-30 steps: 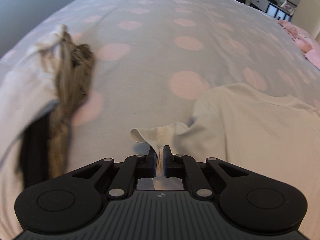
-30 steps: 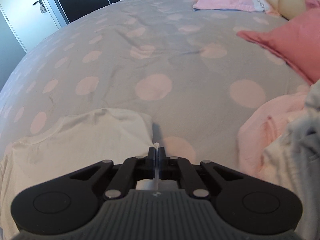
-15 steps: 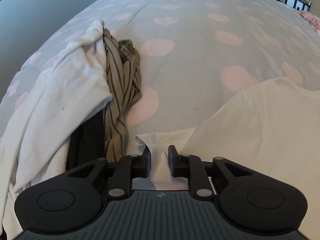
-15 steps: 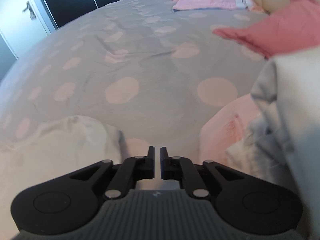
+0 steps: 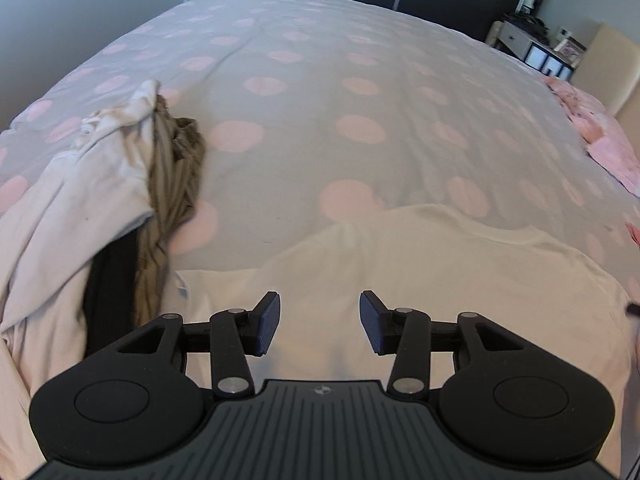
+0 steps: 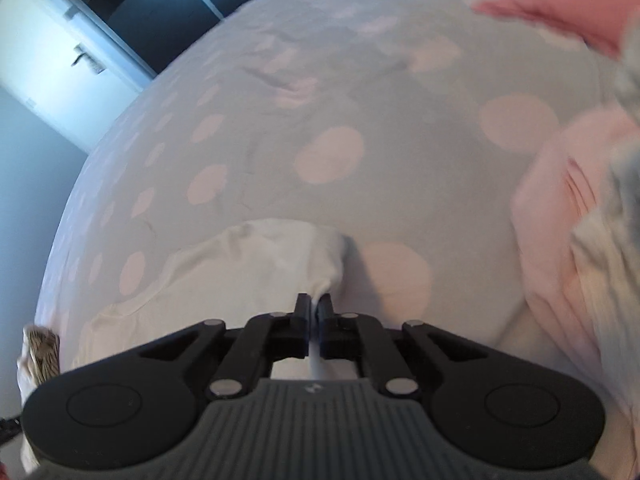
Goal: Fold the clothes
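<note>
A white T-shirt [image 5: 440, 264] lies flat on the grey bedspread with pink dots [image 5: 360, 80]. My left gripper [image 5: 320, 316] hovers over the shirt's near left part. Its jaws are opening and nothing is between them. In the right wrist view, the same white T-shirt [image 6: 248, 264] lies to the left. My right gripper [image 6: 314, 308] is shut on a pinch of the shirt's right edge, and the cloth bunches up at the fingertips.
A heap of clothes lies at the left: a white garment [image 5: 80, 200] over a brown striped one [image 5: 172, 184]. Pink clothes [image 5: 600, 136] lie at the far right. A pale pink garment [image 6: 560, 220] and a grey one [image 6: 624, 184] lie close on the right, with a pink pillow [image 6: 540, 12] beyond.
The left gripper let go of the shirt's sleeve, opened wide and rose. The right gripper opened briefly, then shut on the shirt's right edge.
</note>
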`<state>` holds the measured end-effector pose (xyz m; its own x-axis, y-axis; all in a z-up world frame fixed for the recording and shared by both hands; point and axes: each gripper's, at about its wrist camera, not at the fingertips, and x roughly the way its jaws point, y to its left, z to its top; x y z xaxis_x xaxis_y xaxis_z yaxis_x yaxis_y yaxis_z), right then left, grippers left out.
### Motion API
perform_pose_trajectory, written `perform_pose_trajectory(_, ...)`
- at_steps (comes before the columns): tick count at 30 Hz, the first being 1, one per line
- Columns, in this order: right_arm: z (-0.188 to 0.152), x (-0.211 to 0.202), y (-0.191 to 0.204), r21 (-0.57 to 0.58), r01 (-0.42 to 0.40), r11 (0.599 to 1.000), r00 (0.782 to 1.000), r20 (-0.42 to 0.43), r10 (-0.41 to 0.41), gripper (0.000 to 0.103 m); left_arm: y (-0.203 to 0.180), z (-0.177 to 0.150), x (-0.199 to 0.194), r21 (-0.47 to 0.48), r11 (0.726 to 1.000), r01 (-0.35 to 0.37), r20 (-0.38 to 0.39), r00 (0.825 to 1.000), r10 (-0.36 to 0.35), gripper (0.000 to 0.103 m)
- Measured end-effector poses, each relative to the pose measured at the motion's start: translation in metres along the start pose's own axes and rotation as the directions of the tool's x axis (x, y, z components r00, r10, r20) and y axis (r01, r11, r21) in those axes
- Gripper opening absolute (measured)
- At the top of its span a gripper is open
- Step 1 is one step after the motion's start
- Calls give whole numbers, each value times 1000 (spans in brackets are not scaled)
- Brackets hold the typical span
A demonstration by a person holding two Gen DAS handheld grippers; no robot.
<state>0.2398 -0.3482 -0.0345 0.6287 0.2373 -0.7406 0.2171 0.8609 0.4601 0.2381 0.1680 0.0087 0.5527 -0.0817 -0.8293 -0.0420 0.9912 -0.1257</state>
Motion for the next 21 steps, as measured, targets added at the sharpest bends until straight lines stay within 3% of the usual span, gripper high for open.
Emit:
perform_pose_trajectory(3,-5,-2,38,-109,-70,992,998,-8,70,4,-11,-2,5,55,998,-16,-4,1000,16,42)
perform_pose_trajectory(6,-21,11,74,-199,-138,970,988,-92,122,5,-16,-2,11,69,997,-22,-21,1000,23,42)
perform_pose_trajectory(11,-52,32,107,-318,-187,929,965,-238,112,17,-20,-4,19,100,995,-10,-48,999,14,42)
perform_pose_trajectory(15,-42,13,109,-357,-198,913,972,-195,135,34,-18,-5,25,105,994,-18,-69,997,25,42)
perform_pose_trajectory(18,-24,-3,97,-354,-184,917,980,-132,146,37,-16,-4,27,97,995,-23,-75,997,31,42)
perform_pose_trajectory(21,-14,-5,86,-383,-141,913,989,-105,109,45,-17,-3,28,95,995,-21,-79,996,28,42)
